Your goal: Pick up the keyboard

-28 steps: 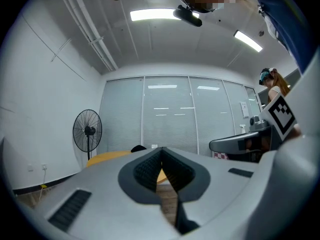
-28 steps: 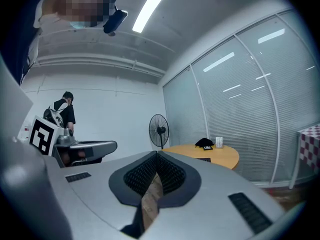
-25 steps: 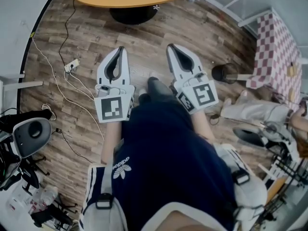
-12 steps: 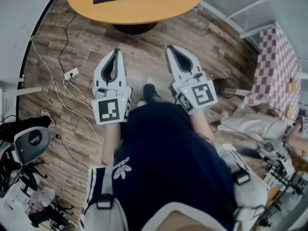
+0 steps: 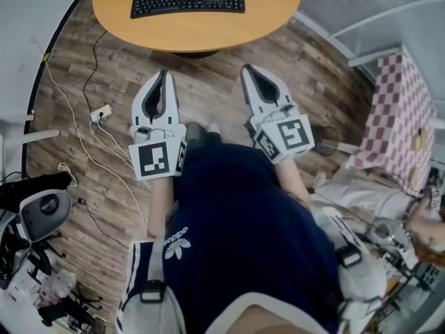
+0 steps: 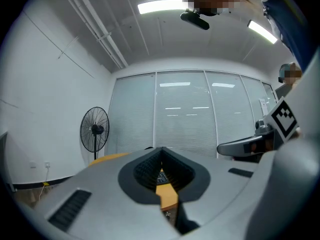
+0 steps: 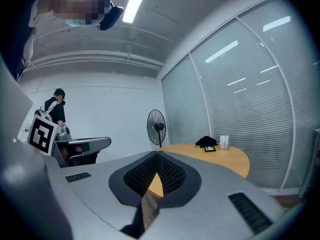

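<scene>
A black keyboard [image 5: 188, 0] lies across the round wooden table [image 5: 208, 33] at the top of the head view. My left gripper [image 5: 165, 74] and my right gripper [image 5: 247, 68] are held side by side over the floor, short of the table's near edge and pointing at it. Both are shut with nothing between the jaws. In the left gripper view the shut jaws [image 6: 161, 150] hide most of the table [image 6: 107, 157]; a sliver of the keyboard [image 6: 161, 175] shows through the gap. The right gripper view shows its shut jaws [image 7: 156, 155] before the table [image 7: 225, 158].
White cables and a power strip [image 5: 103, 94] lie on the wood floor at left. Equipment [image 5: 43, 211] stands at lower left, a checkered cloth [image 5: 400, 96] at right. A standing fan [image 6: 95, 130] is by the wall. A black item [image 7: 206, 142] lies on the table's far side.
The person has stepped toward the table: the keyboard, cut off at the top edge before, is now fully in view and nearer. Both grippers travelled forward with it, still shut.
</scene>
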`<state>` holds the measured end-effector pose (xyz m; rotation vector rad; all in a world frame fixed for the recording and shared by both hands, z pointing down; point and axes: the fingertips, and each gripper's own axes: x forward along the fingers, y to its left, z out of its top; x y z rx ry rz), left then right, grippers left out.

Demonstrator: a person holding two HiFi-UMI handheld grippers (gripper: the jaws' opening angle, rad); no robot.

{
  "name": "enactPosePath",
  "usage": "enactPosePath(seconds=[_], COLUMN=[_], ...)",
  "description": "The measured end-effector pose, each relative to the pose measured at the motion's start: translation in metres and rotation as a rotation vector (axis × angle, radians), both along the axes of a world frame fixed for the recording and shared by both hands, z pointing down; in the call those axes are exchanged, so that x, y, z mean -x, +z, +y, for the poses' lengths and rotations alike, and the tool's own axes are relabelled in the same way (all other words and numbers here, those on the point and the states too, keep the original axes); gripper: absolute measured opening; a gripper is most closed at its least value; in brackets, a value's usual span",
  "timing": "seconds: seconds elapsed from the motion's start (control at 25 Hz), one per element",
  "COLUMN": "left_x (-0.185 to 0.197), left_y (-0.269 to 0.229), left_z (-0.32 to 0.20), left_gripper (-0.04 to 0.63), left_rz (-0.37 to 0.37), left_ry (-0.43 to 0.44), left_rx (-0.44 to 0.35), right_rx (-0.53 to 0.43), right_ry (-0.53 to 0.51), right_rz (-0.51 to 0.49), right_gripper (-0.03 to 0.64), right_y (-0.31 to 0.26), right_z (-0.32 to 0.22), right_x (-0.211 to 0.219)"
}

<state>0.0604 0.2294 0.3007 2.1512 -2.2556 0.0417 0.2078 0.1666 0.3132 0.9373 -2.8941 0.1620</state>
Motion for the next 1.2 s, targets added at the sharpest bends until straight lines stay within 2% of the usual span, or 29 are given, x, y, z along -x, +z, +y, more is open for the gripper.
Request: enactPosePath(seconds=[0.32,0.56,0.92,1.2], left_x=[0.020,0.062,0.127,0.163], left_y=[0.003,0.005,0.000,0.011], left_z=[-0.027,-0.062,-0.136,-0.163], left_gripper=[0.003,0.003,0.003,0.003], left_rz=[0.004,0.022,-0.003,-0.001], left_ry=[0.011,0.040,0.117,0.150], left_rx=[0.019,0.036,0.026,0.046], right_rx=[0.036,0.068,0.044,0.050], right_ry=[0.030,0.073,0.146,0.206], right_rz=[0.001,0.000,-0.027,-0.026], right_gripper=[0.003,0.003,0.003,0.003], right_y=[0.007,0.012,0.005,0.008], right_z=[-0.025,-0.053,-0.123,-0.145], right_x=[0.014,0.046,0.106,0.130])
